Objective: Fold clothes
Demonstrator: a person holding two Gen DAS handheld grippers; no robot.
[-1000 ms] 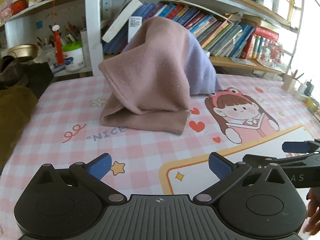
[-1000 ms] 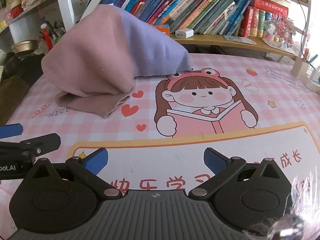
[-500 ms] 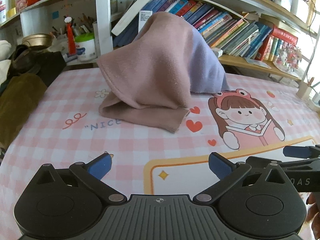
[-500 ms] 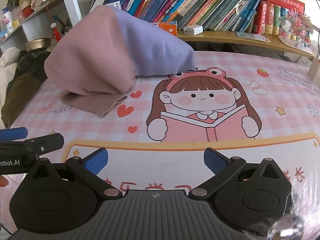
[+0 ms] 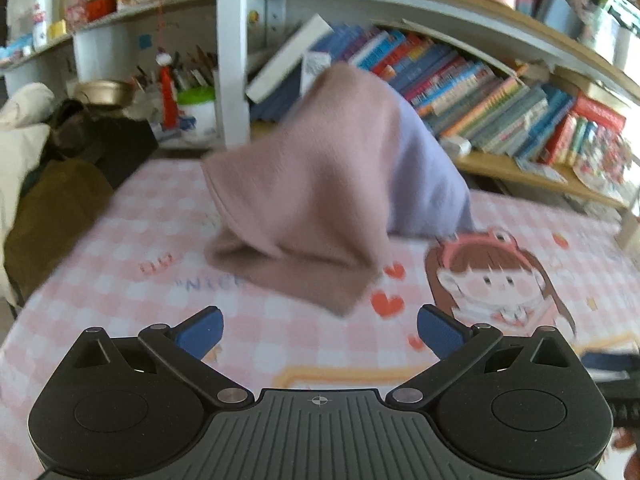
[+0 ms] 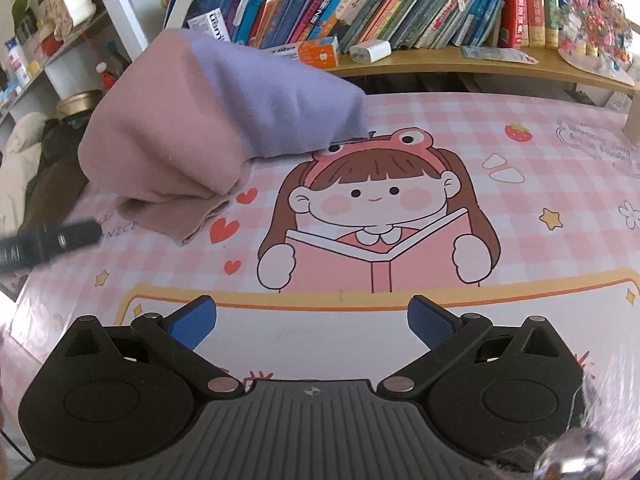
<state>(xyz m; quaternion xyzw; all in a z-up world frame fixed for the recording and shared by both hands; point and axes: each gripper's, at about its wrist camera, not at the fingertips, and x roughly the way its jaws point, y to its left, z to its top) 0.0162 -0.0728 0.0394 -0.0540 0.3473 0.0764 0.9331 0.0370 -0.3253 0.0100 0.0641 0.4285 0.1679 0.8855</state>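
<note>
A pink and lilac garment [image 5: 320, 184] stands in a tent-like heap on the pink checked table mat [image 5: 132, 280], its far side propped up against the bookshelf. It also shows in the right wrist view [image 6: 192, 132] at upper left. My left gripper [image 5: 320, 330] is open and empty, just short of the garment's near pink corner. My right gripper [image 6: 312, 322] is open and empty over the mat's white panel, well to the right of the garment. The left gripper's finger [image 6: 48, 240] shows blurred at the left edge of the right wrist view.
A bookshelf with several books [image 6: 400, 4] runs along the back of the table. Dark and brown clothes [image 5: 52, 208] lie piled at the left edge. A cartoon girl [image 6: 380, 216] is printed on the mat. A green-lidded tub [image 5: 196, 112] stands on the left shelf.
Both grippers have moved forward toward the garment, which looks larger and closer in both views. The left view is motion-blurred. Both grippers stay open.
</note>
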